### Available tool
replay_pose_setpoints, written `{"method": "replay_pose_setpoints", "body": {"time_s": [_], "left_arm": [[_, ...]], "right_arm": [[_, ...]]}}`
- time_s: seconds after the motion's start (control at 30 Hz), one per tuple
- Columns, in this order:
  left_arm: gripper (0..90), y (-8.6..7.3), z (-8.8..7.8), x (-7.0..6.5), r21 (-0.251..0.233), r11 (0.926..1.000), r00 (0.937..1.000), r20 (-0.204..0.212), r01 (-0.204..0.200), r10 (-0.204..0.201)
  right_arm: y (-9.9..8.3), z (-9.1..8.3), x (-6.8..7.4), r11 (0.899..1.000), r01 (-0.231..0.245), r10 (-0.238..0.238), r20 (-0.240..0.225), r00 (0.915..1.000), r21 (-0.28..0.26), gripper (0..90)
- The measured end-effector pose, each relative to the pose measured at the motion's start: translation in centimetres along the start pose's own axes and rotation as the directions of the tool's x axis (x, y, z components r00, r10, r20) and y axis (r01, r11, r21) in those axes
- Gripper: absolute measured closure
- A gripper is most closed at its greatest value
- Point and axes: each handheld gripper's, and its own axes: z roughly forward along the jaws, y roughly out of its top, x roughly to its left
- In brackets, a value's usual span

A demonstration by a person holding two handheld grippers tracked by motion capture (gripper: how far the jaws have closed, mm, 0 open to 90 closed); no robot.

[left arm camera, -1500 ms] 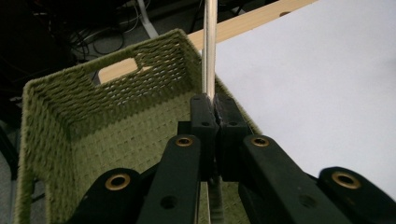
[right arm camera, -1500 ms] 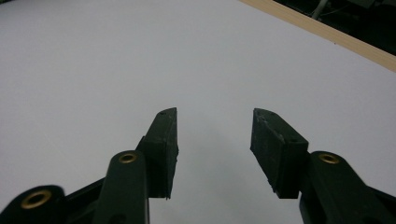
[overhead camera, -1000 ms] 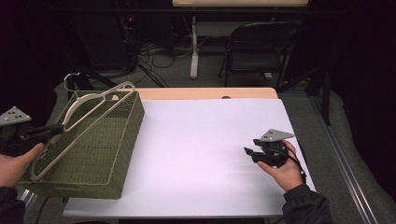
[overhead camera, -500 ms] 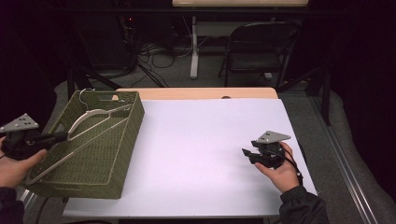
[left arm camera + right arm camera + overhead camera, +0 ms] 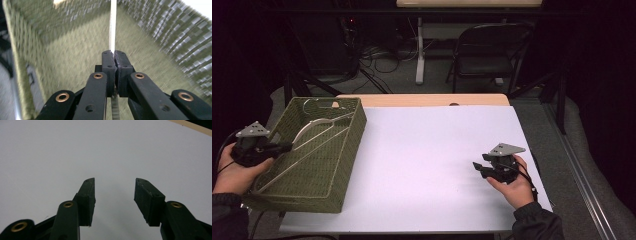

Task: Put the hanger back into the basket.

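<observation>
Basket [image 5: 319, 165]: green, woven, at the left edge of the table [image 5: 437, 165], tipped a little, its near left corner past the table edge.
Hanger [image 5: 314, 132]: pale, lying slantwise inside the basket, hook toward the far wall, one long bar running down to the near left.
Left gripper [image 5: 282, 147]: held over the basket's left rim, jaws together and clamped on the hanger's thin bar; in the left gripper view [image 5: 113, 67] the bar [image 5: 113, 25] runs straight ahead from the tips, basket weave all round.
Right gripper [image 5: 479, 167]: well apart from the basket, low over the white tabletop at the right, jaws spread with nothing between them [image 5: 115, 195].
Chair [image 5: 487, 55]: dark, folding, beyond the table.
</observation>
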Motion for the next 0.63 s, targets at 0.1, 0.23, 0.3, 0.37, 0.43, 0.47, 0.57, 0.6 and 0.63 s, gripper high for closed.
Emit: {"method": "replay_pose_setpoints", "body": {"time_s": [0.1,0.23,0.3,0.37,0.43,0.47,0.57,0.6,0.63], "left_arm": [[87.2,-0.8,0.8,0.5,0.063,0.9979,0.9999,-0.012,0.013,-0.012],[85.8,-2.0,1.9,1.0,0.115,0.9914,0.9978,-0.026,0.064,-0.061],[84.6,-2.4,2.4,0.9,0.147,0.9874,0.9965,-0.066,0.060,-0.051],[83.2,-2.5,2.5,0.7,0.154,0.9868,0.9930,-0.113,0.052,-0.035],[79.3,-2.3,2.1,0.7,0.116,0.9901,0.9912,-0.115,0.079,-0.066],[75.5,-2.2,1.8,0.7,0.092,0.9916,0.9899,-0.117,0.091,-0.080],[58.6,-1.8,0.2,0.8,0.016,0.9917,0.9844,-0.124,0.128,-0.125],[58.6,-1.8,-0.4,0.6,-0.013,0.9910,0.9820,-0.133,0.133,-0.134],[55.8,-1.7,-1.0,0.4,-0.046,0.9904,0.9810,-0.139,0.130,-0.136]], "right_arm": [[0.0,0.1,0.0,1.000,-0.001,0.001,0.001,1.0000,0.004,51.3],[-0.1,0.2,0.2,1.000,0.002,-0.002,-0.004,1.0000,0.009,51.3],[-0.1,0.3,0.3,1.000,0.002,-0.002,-0.009,1.0000,0.011,51.3],[-0.2,0.3,0.3,1.000,-0.002,0.002,-0.007,1.0000,0.009,51.2],[-0.3,0.2,0.3,1.000,-0.006,0.006,-0.007,1.0000,0.005,51.0],[-0.4,0.1,0.3,1.000,-0.008,0.008,-0.006,1.0000,0.000,50.8],[-0.7,-0.6,0.3,1.000,-0.020,0.020,0.000,0.9998,-0.017,48.9],[-0.7,-0.9,0.4,1.000,-0.019,0.019,0.006,0.9998,-0.023,47.9],[-0.8,-1.2,0.4,0.999,-0.014,0.015,0.014,0.9998,-0.033,46.7]]}}
